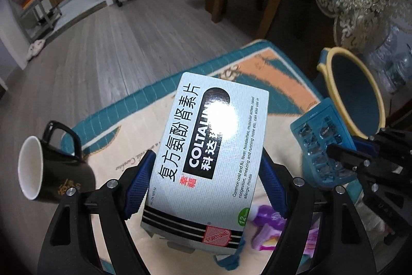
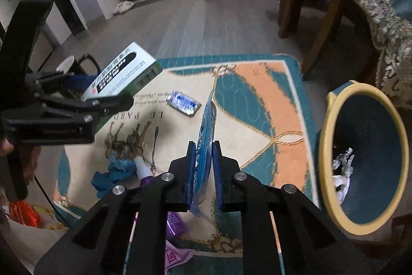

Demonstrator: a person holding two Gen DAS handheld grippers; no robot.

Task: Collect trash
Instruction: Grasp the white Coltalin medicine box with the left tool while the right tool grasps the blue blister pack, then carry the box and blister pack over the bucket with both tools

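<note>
A patterned rug covers the floor, a yellow-rimmed bin at its edge. Above the rug the left gripper clamps a white medicine box, while beside the bin the right gripper pinches a blue pill sheet
</note>
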